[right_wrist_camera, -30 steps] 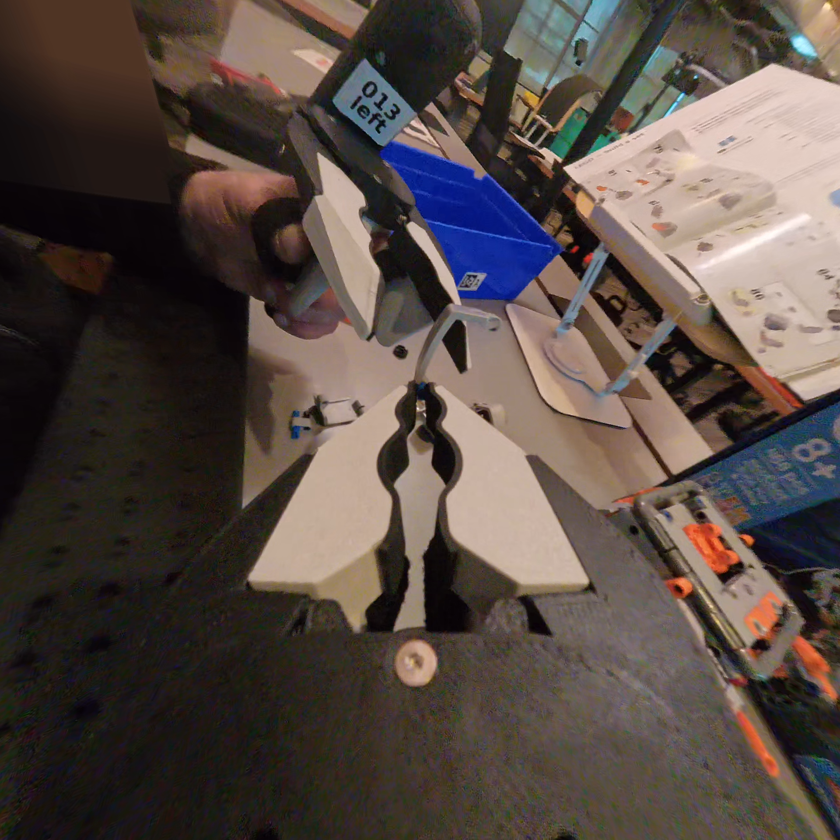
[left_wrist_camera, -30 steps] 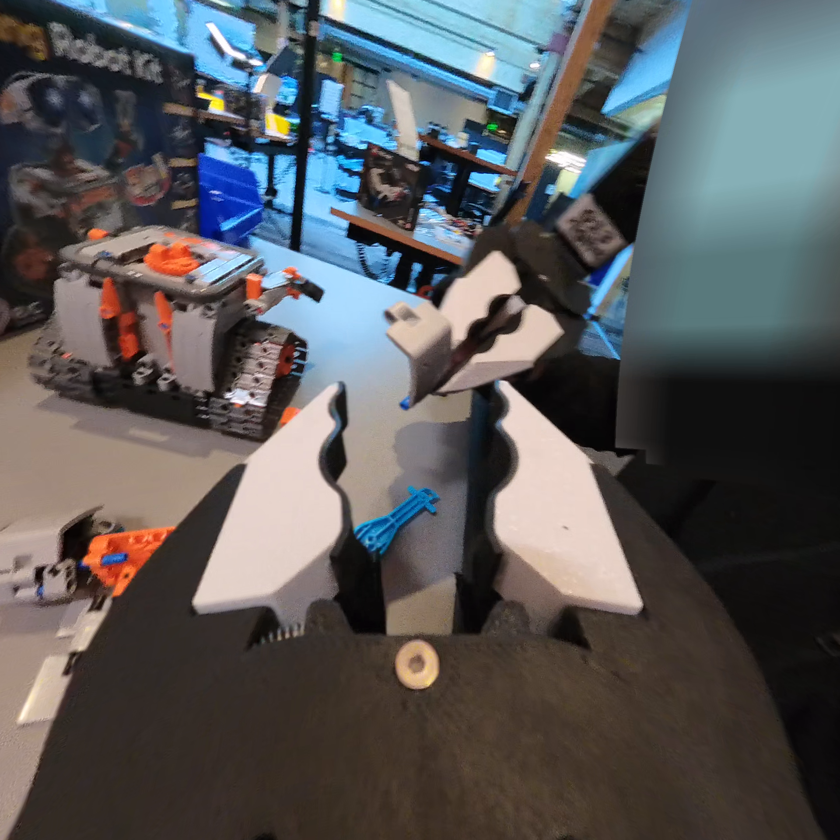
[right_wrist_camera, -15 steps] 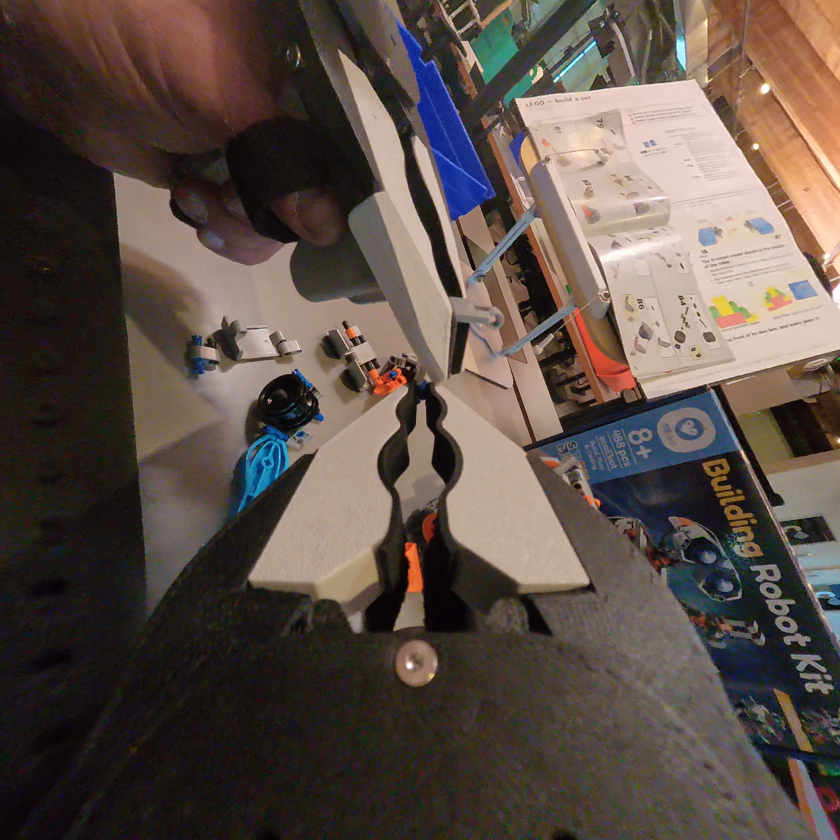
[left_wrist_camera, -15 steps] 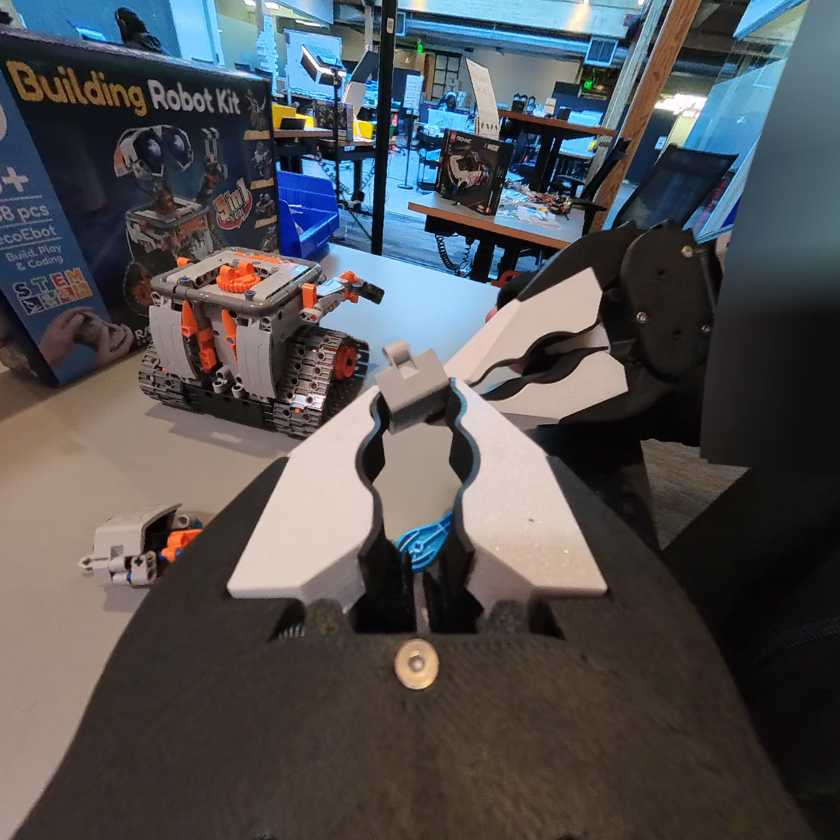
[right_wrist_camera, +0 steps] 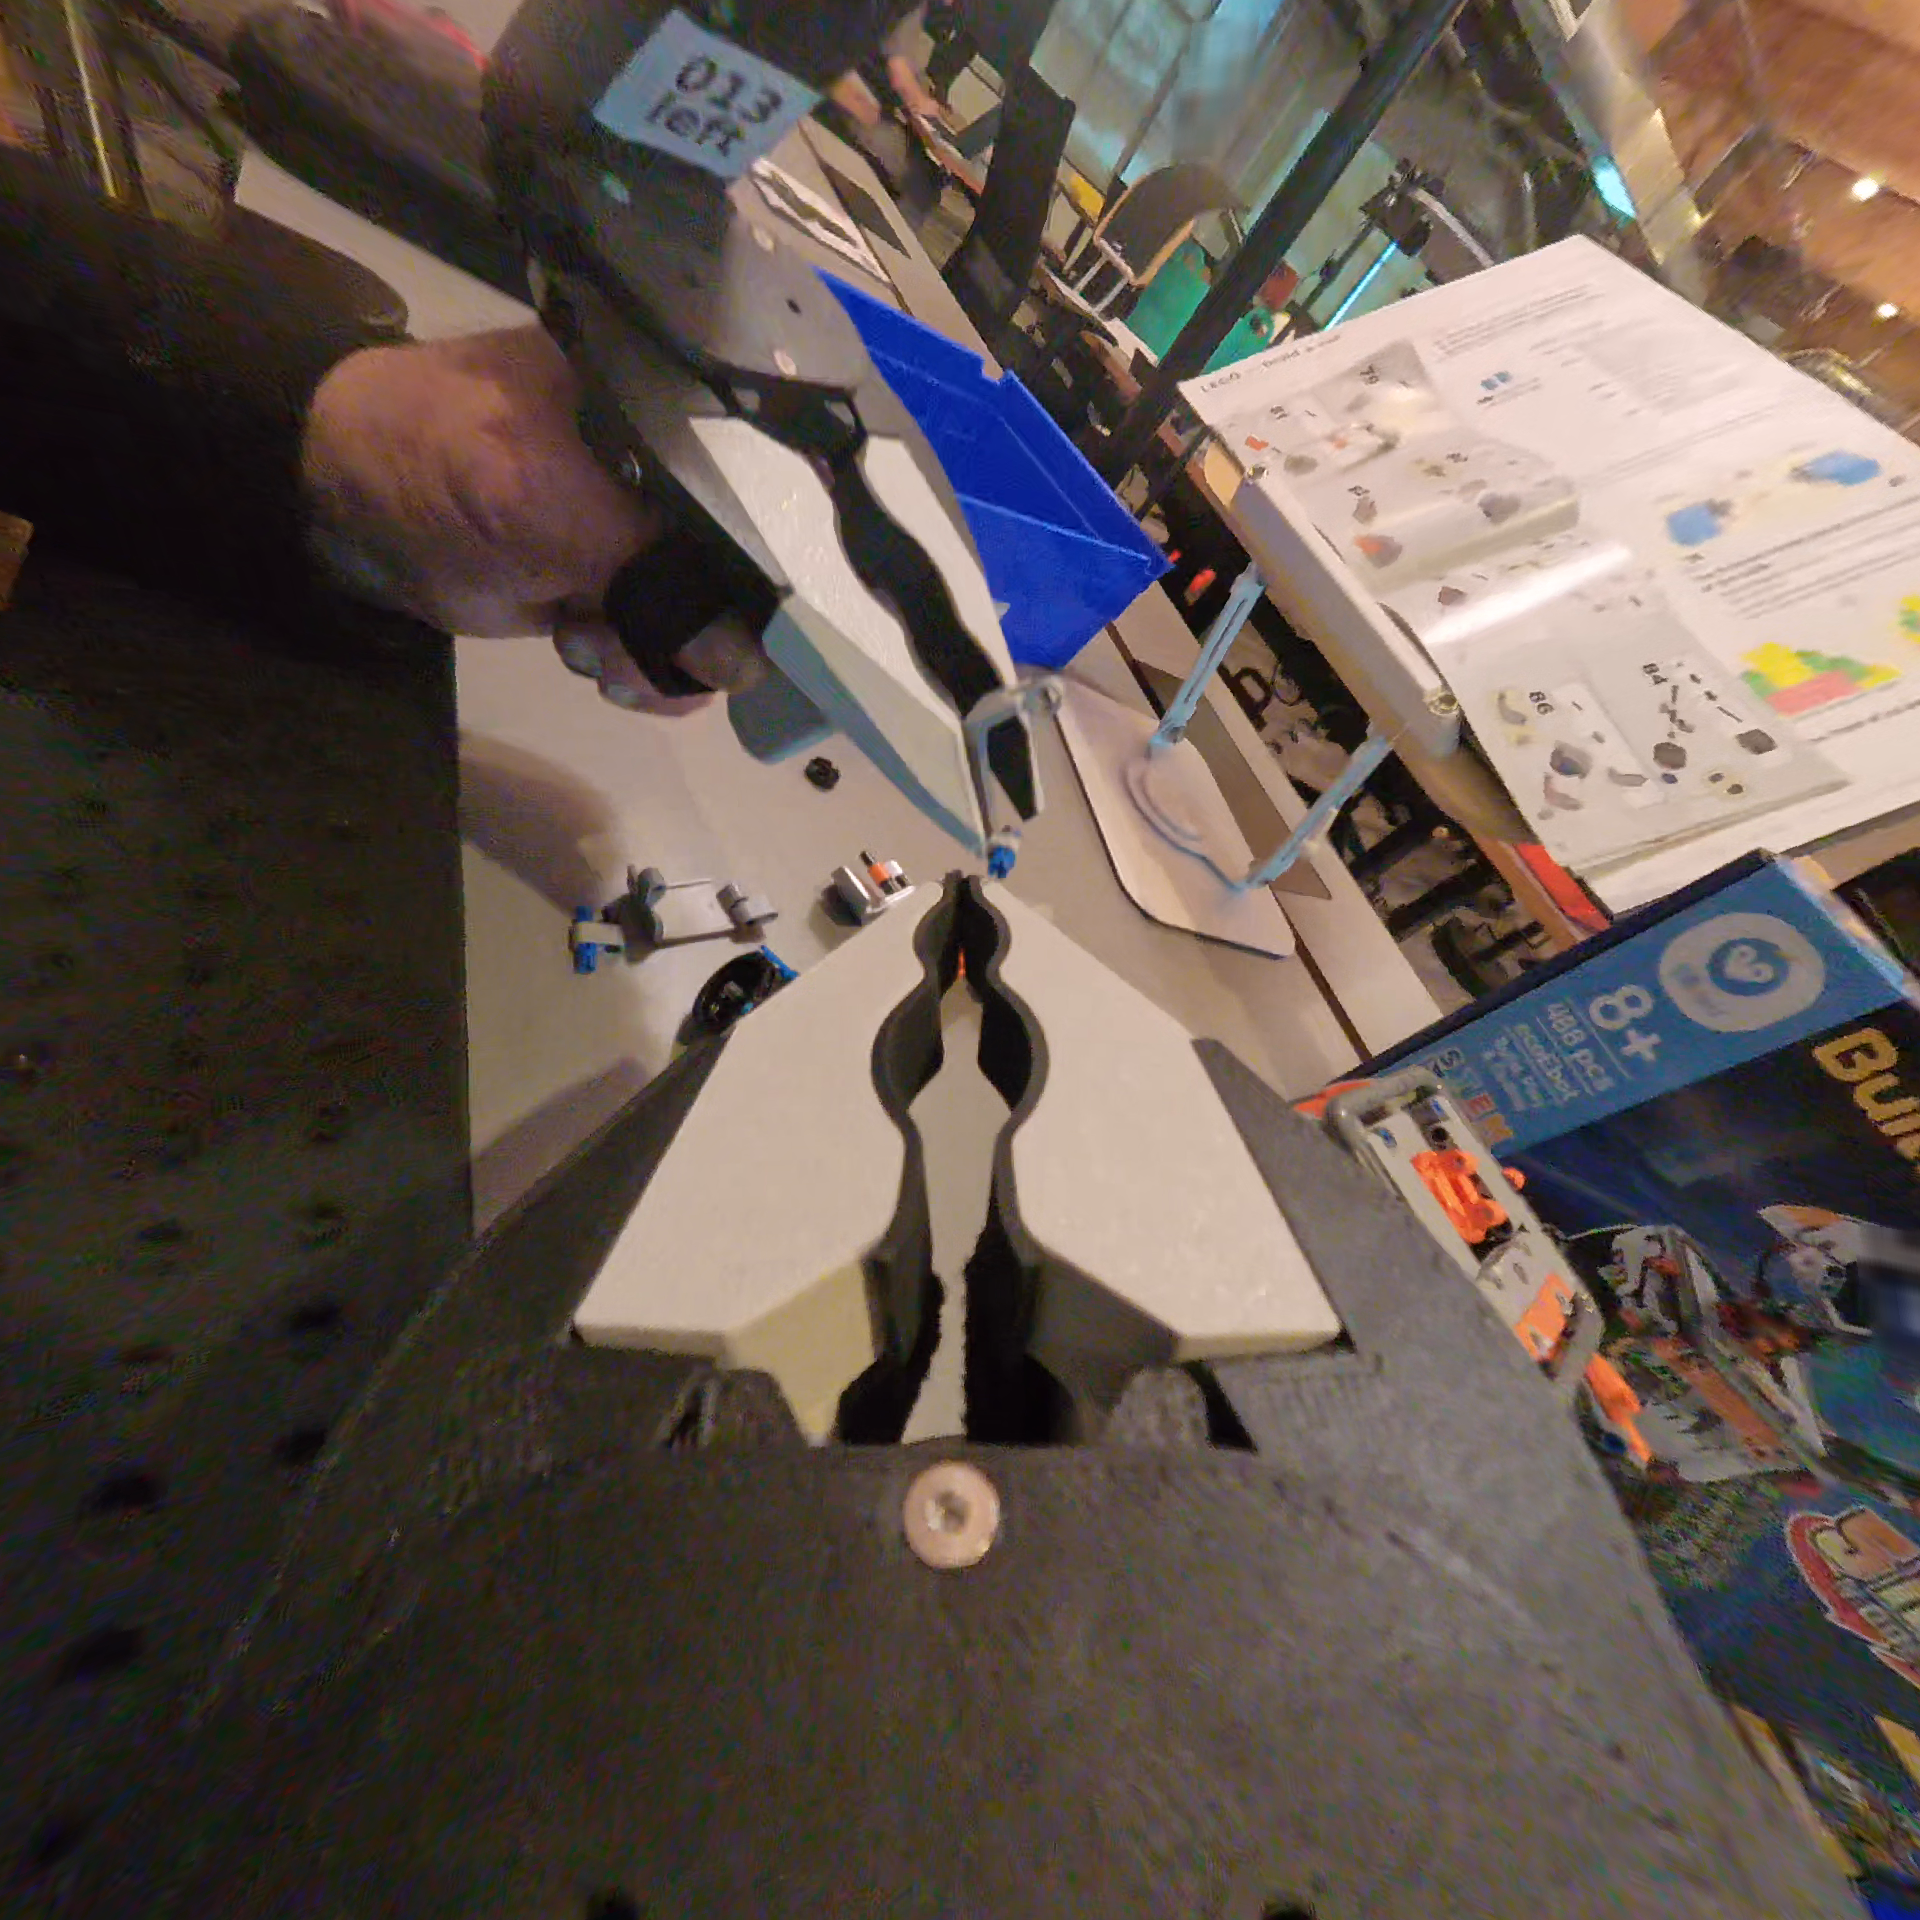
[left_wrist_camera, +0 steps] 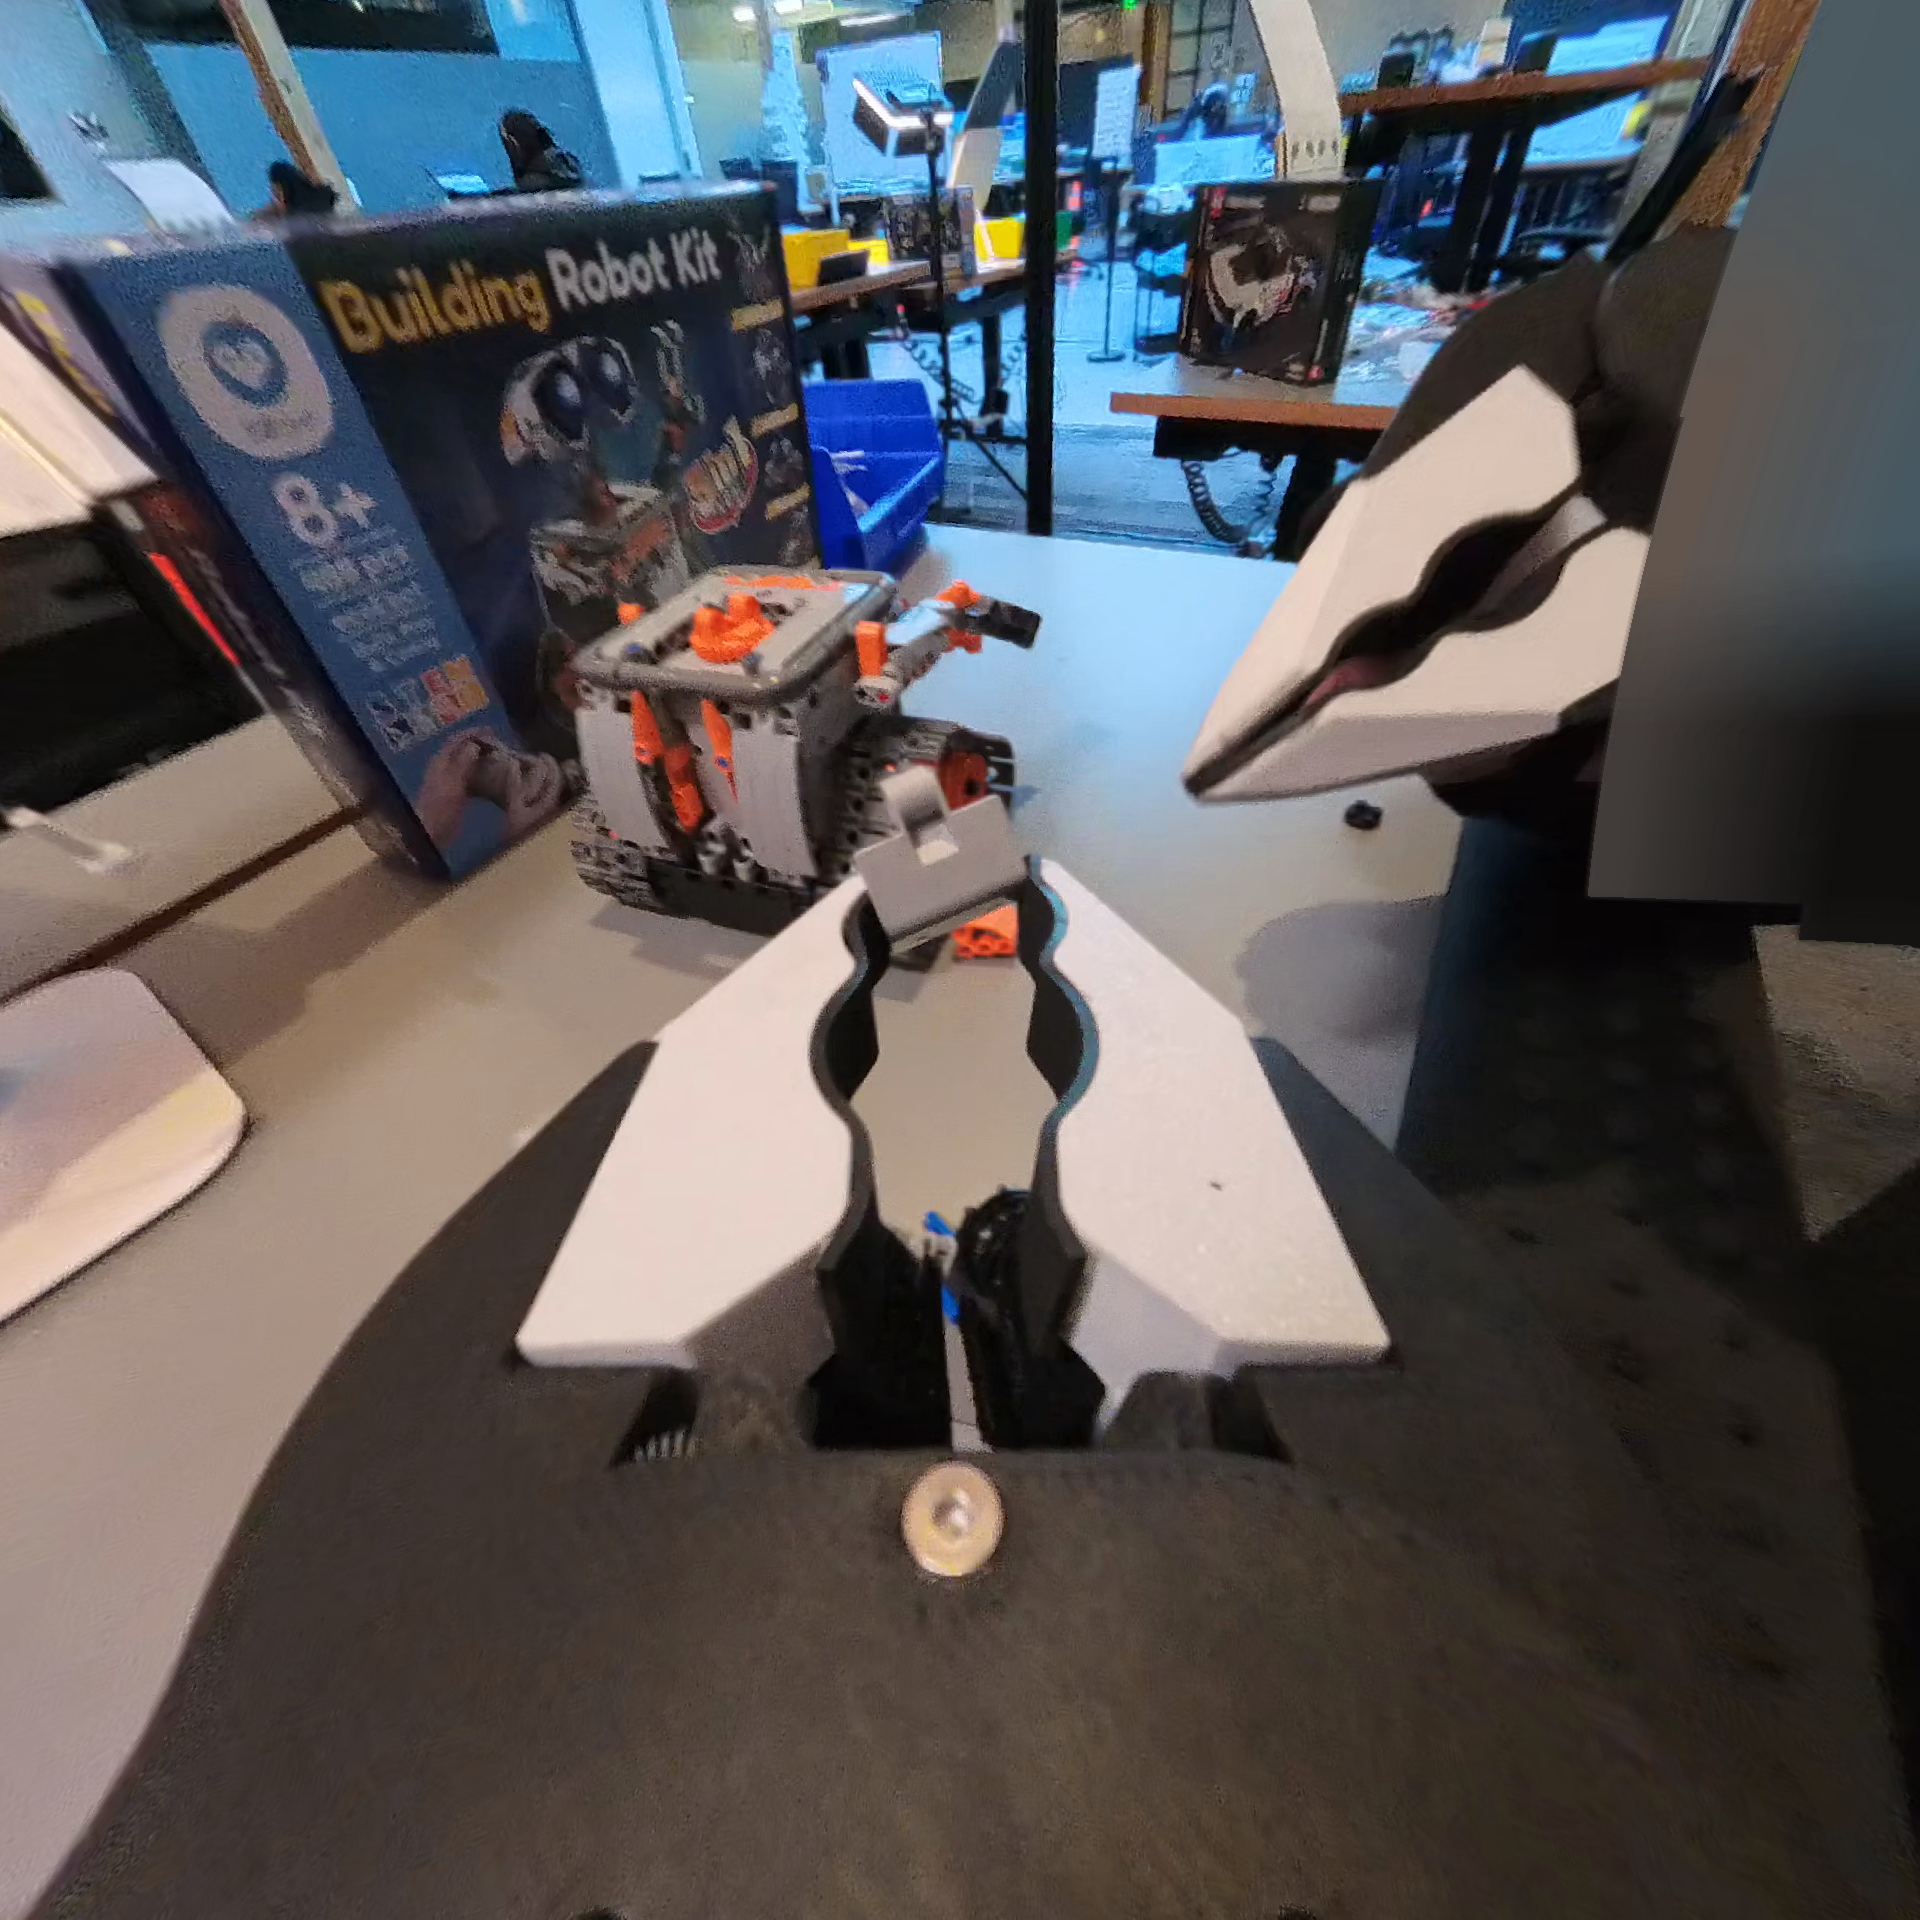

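My left gripper (left_wrist_camera: 945,896) is shut on a grey panel piece (left_wrist_camera: 935,857) at its fingertips and holds it above the table, in front of a grey and orange tracked robot model (left_wrist_camera: 748,727). In the right wrist view the left gripper (right_wrist_camera: 992,821) grips that panel (right_wrist_camera: 1006,717), which has a blue pin (right_wrist_camera: 1000,858) at its lower end; a hand (right_wrist_camera: 457,499) holds the gripper. My right gripper (right_wrist_camera: 961,891) is shut with nothing visible in it, its tips just below the pin. It also shows in the left wrist view (left_wrist_camera: 1210,774), up and to the right of the panel.
A kit box (left_wrist_camera: 416,468) stands behind the model, with a blue bin (left_wrist_camera: 873,457) beyond it. An instruction booklet (right_wrist_camera: 1558,499) rests on a stand. Loose parts lie on the grey table (right_wrist_camera: 582,748): a grey part with a blue pin (right_wrist_camera: 665,906), a black tyre (right_wrist_camera: 738,992), a small grey and orange piece (right_wrist_camera: 868,885).
The grey panel passed from my right gripper to my left one, which shut on it. The right gripper has let go and drawn back. The left has carried the panel towards the robot model.
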`<state>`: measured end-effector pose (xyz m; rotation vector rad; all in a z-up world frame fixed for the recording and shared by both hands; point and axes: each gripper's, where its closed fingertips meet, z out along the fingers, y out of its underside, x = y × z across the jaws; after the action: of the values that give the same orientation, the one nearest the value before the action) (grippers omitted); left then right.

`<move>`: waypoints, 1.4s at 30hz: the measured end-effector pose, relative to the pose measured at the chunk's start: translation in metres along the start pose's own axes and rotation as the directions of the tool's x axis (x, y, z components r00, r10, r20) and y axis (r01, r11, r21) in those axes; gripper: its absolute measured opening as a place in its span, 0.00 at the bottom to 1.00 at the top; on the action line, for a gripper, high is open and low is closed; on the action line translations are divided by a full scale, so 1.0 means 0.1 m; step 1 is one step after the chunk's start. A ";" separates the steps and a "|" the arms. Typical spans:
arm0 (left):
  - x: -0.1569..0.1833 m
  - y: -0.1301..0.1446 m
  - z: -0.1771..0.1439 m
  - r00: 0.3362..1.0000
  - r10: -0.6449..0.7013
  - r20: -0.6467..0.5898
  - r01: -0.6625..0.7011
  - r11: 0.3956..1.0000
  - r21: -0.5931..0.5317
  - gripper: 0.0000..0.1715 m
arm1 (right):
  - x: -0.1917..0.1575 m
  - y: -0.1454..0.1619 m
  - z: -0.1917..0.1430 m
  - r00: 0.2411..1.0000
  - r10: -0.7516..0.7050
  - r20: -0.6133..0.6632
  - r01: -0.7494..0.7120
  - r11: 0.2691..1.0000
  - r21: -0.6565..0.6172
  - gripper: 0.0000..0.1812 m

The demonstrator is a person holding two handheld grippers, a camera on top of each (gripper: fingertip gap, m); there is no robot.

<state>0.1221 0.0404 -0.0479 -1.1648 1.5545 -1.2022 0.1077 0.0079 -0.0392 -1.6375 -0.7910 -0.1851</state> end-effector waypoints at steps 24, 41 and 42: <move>0.68 0.21 -0.09 0.755 0.616 -0.222 -0.628 0.778 0.023 0.14 | -0.37 0.15 0.04 0.886 0.168 0.432 -0.208 0.977 0.046 0.19; 0.86 0.06 -0.21 0.808 0.447 -0.383 -0.424 0.893 0.148 0.14 | -0.49 -0.02 -0.15 0.816 0.154 0.558 -0.275 0.951 0.140 0.12; 0.86 0.05 -0.22 0.809 0.446 -0.383 -0.420 0.894 0.155 0.14 | -0.49 -0.04 -0.15 0.820 0.143 0.554 -0.267 0.952 0.150 0.12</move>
<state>0.0808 -0.0385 -0.0542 -0.4748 1.9466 -1.2124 0.0738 -0.0251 -0.0584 -1.5583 -1.0034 0.5317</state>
